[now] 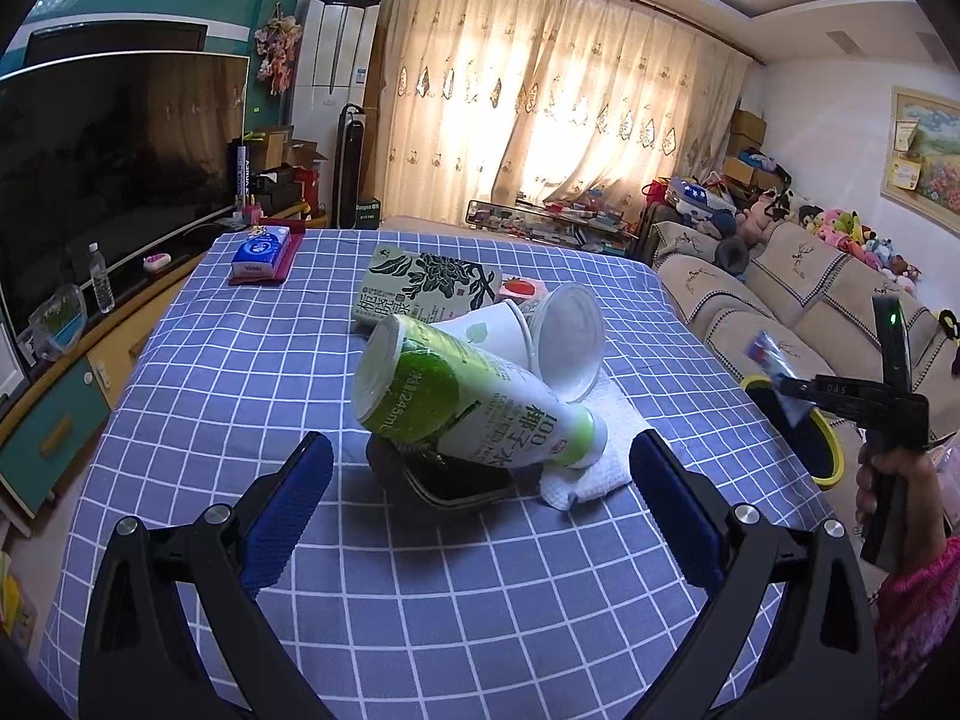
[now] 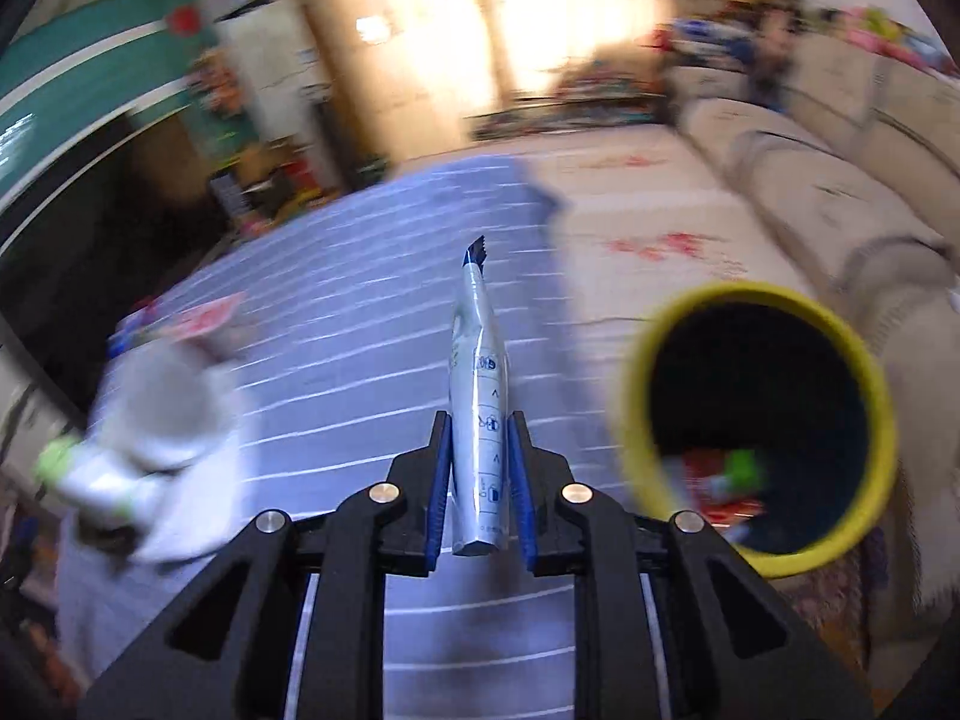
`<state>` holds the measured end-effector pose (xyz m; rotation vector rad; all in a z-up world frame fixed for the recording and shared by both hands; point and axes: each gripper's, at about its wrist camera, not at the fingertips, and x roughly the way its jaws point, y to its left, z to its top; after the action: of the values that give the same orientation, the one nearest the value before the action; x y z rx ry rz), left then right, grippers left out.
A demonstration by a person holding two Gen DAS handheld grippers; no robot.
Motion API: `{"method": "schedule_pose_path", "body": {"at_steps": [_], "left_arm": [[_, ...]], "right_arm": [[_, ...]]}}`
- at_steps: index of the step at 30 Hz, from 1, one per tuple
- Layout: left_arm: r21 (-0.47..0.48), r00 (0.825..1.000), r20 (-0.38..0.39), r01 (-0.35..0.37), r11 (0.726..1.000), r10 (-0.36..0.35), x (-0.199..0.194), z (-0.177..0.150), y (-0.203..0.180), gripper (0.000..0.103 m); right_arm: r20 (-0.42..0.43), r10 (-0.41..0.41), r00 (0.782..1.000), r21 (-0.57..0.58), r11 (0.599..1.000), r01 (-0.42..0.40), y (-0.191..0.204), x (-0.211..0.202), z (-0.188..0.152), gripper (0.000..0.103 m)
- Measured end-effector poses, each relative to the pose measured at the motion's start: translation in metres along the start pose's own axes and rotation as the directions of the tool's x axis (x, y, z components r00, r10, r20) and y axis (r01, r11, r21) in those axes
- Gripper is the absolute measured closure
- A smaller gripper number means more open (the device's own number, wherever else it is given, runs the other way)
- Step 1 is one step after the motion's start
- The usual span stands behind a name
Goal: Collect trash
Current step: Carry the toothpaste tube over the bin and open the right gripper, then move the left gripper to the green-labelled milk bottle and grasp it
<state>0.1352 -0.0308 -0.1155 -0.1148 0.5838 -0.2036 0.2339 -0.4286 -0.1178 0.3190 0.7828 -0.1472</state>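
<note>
While its blue ribbed pads are pinching a flattened silver foil sachet [image 2: 480,420], the right gripper [image 2: 478,468] is holding that wrapper edge-on above the right side of the table, its serrated torn tip pointing forward. Just to the right, beyond the table edge, a round bin [image 2: 636,414] with a yellow rim and dark inside is showing bright scraps at its bottom; that view is smeared by blur. The left gripper [image 1: 480,492] is hanging over the near part of the blue checked tablecloth [image 1: 198,384] with its jaws spread wide and nothing between them. Ahead of it a green-and-white plastic bottle [image 1: 474,396] is lying tilted across a dark shallow dish [image 1: 444,474], beside a folded white cloth [image 1: 606,450], paper cups [image 1: 540,336] lying on their sides and a printed carton [image 1: 426,291]. Bare cloth is lying open around the pile, and a tissue pack [image 1: 261,255] is sitting at the far left corner.
</note>
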Motion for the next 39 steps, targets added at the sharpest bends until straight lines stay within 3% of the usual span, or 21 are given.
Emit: {"method": "schedule_pose_path", "body": {"at_steps": [5,7,10,22,29,39], "left_arm": [[0.006,1.000,-0.011,0.000,1.000,0.000,0.011,0.005,-0.003,0.005],[0.007,1.000,-0.014,-0.006,1.000,0.006,0.015,0.007,-0.003,0.005],[0.003,1.000,-0.020,-0.005,1.000,0.005,0.022,0.012,-0.001,0.005],[0.074,1.000,-0.023,-0.014,0.997,0.015,0.050,0.028,0.004,0.005],[0.092,0.997,-0.066,0.033,0.995,-0.027,0.064,0.027,0.003,0.005],[0.132,0.987,-0.107,0.130,0.983,-0.116,0.034,0.014,-0.032,0.005]], "right_arm": [[-0.020,-0.162,0.987,0.064,0.985,0.163,-0.053,0.026,0.005,0.076],[-0.035,-0.204,0.978,0.074,0.976,0.206,-0.066,0.036,0.007,0.058],[-0.016,-0.262,0.965,0.081,0.961,0.263,-0.074,0.041,0.008,0.045],[-0.012,-0.224,0.974,0.075,0.972,0.224,-0.070,0.050,0.006,0.041],[0.000,-0.224,0.975,0.075,0.972,0.223,-0.070,0.046,0.008,0.039],[0.023,-0.201,0.979,0.078,0.977,0.199,-0.069,0.038,0.009,0.037]]}}
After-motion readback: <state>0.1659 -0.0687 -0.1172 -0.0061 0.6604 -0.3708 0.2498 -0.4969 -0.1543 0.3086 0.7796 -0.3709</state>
